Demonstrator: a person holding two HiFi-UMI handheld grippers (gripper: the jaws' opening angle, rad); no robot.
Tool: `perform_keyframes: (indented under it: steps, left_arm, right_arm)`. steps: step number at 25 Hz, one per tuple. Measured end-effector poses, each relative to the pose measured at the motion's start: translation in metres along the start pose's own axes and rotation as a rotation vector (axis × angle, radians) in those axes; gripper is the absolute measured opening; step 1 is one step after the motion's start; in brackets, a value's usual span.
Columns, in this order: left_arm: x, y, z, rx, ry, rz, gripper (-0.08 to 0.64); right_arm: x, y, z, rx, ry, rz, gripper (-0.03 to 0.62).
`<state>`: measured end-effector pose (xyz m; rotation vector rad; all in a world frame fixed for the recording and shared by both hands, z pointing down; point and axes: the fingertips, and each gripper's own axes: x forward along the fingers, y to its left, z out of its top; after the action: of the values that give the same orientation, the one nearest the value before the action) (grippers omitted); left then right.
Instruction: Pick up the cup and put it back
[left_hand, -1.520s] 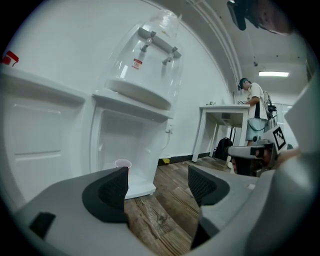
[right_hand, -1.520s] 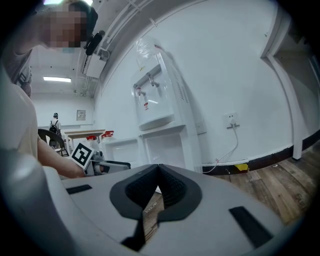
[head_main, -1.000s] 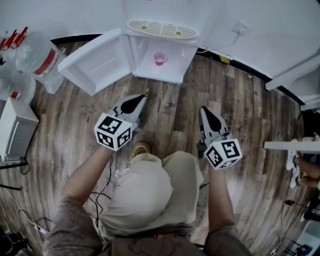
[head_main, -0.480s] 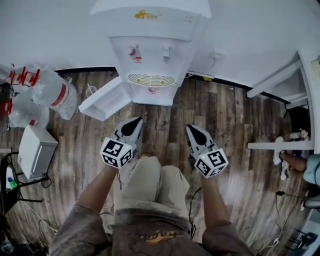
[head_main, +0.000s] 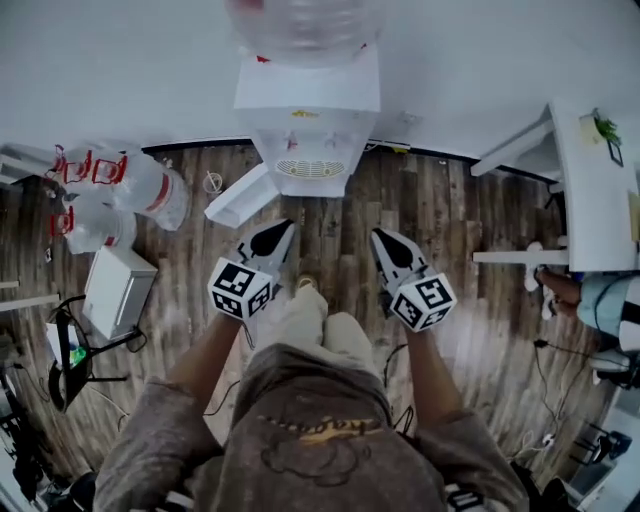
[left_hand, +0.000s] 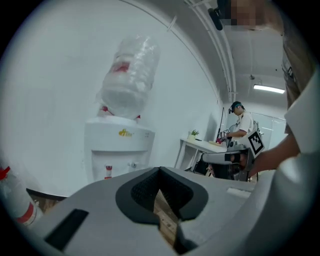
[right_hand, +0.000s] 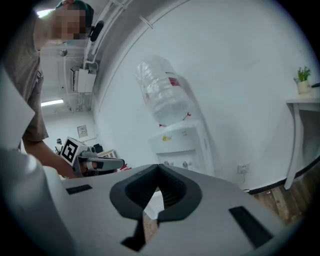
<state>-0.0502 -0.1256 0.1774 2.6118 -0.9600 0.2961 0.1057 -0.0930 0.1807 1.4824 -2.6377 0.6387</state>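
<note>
The pink cup is hidden in every view. The white water dispenser stands ahead by the wall, a clear bottle on top, and its lower cabinet door swings open to the left. My left gripper is held in the air short of the dispenser, jaws shut and empty. My right gripper is level with it to the right, also shut with nothing in it. The left gripper view shows the dispenser beyond the closed jaws. The right gripper view shows the dispenser over its closed jaws.
Spare water bottles lie on the wooden floor at the left, with a white box below them. A white table stands at the right, with a seated person beside it. Another person works at a table in the background.
The head view and both grippers have risen a long way from the floor. The pink cup, seen inside the open cabinet a second ago, is out of sight now. Both grippers stay shut.
</note>
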Motion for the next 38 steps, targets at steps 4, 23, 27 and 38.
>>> perform_keyframes:
  steps: [4,23,27,38]
  left_arm:
    - [-0.037,-0.029,0.065,0.011,0.008,-0.031,0.003]
    - [-0.052,-0.035,0.169,0.056,-0.077,-0.134,0.003]
    - [-0.044,-0.023,0.182,0.043,-0.089,-0.135,0.003]
    - [-0.036,-0.020,0.210,0.040,-0.149,-0.069,0.003]
  right_arm:
    - [-0.024,0.037,0.061,0.013,-0.006,-0.003,0.002]
    - [-0.014,0.067,0.162,-0.056,-0.070,-0.056,0.002]
    - [-0.011,0.063,0.164,-0.046,-0.064,-0.071,0.002]
    - [-0.002,0.052,0.184,-0.078,-0.056,-0.052,0.002]
